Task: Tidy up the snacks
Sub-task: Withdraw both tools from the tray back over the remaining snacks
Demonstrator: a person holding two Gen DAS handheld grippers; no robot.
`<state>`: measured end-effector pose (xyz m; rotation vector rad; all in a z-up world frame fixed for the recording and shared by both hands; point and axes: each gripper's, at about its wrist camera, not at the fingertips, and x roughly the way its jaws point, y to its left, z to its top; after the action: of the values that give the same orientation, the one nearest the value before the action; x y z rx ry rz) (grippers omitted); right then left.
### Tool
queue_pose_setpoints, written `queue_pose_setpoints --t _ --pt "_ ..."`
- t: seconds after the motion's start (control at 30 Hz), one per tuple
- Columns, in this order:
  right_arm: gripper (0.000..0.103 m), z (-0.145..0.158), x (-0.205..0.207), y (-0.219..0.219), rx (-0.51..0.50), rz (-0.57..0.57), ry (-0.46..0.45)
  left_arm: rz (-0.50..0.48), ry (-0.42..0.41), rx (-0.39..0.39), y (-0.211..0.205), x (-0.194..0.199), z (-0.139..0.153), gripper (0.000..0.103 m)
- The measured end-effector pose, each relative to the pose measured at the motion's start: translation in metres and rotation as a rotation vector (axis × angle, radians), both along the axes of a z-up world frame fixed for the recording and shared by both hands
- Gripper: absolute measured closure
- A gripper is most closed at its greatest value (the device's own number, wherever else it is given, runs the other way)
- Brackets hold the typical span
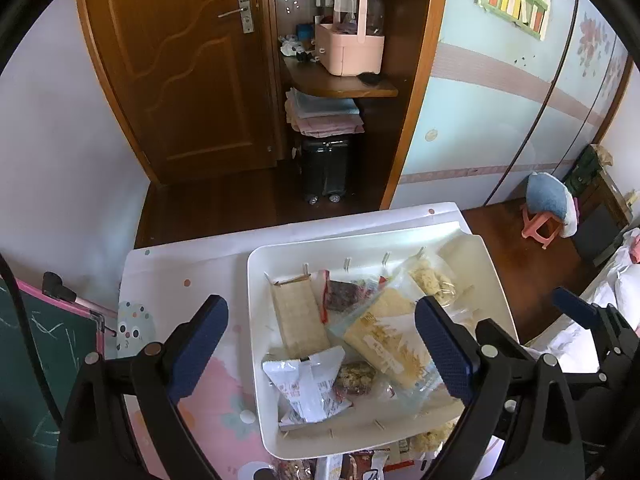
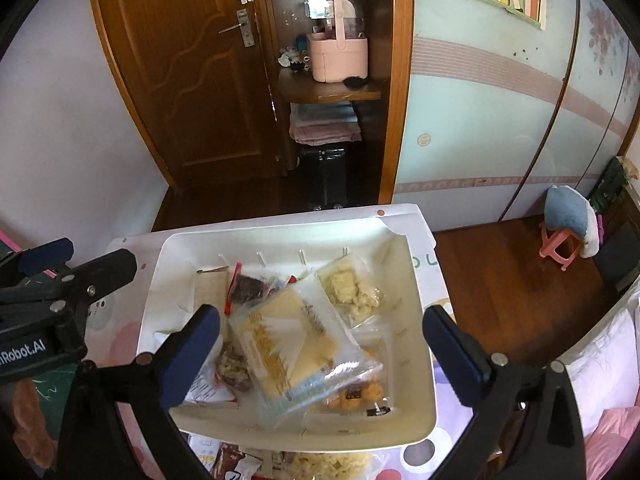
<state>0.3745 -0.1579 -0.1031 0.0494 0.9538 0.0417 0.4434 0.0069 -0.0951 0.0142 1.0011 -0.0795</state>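
A white tray (image 1: 256, 320) (image 2: 420, 360) sits on a small table and holds several snack packets. Among them are a tan flat pack (image 1: 298, 316), a white wrapper (image 1: 308, 390), a large clear bag of yellow noodles (image 1: 386, 340) (image 2: 296, 344), a pale crumbly snack bag (image 2: 352, 288) and a dark red packet (image 1: 342, 294) (image 2: 246, 288). My left gripper (image 1: 320, 344) hovers open and empty above the tray. My right gripper (image 2: 320, 352) is also open and empty above the tray. The other gripper shows at the left edge of the right wrist view (image 2: 60, 280).
More snack packets (image 2: 236, 460) lie on the patterned tablecloth (image 1: 208, 280) in front of the tray. A wooden door (image 1: 180, 60), a shelf with a pink basket (image 1: 352, 48), a black suitcase (image 1: 326, 172), a pink stool (image 2: 560, 248) and a chalkboard (image 1: 44, 356) surround the table.
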Motion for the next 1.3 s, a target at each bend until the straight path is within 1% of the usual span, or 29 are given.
queue_pose_setpoints --t 0.2,0.47,0.63,0.87,1.13,1.3 --pt "0.001 0.005 -0.010 0.001 -0.002 0.012 -0.004 0.007 -0.025 0.020 -0.005 -0.014 0.010 0.009" --pt "0.001 0.019 -0.032 -0.005 0.004 0.019 -0.032 0.039 -0.032 0.013 -0.003 -0.037 0.024 0.009" --pt "0.001 0.030 -0.055 -0.010 0.012 0.019 -0.052 0.048 -0.045 0.013 -0.005 -0.059 0.034 0.009" --pt "0.001 0.051 -0.095 -0.016 0.013 0.035 -0.093 0.057 -0.071 0.003 -0.012 -0.104 0.052 0.009" --pt "0.001 0.071 -0.151 -0.023 0.032 0.054 -0.135 0.073 -0.114 -0.003 -0.014 -0.170 0.075 0.009" --pt "0.001 0.080 -0.185 -0.021 0.035 0.088 -0.165 0.103 -0.142 -0.009 -0.009 -0.215 0.087 0.009"
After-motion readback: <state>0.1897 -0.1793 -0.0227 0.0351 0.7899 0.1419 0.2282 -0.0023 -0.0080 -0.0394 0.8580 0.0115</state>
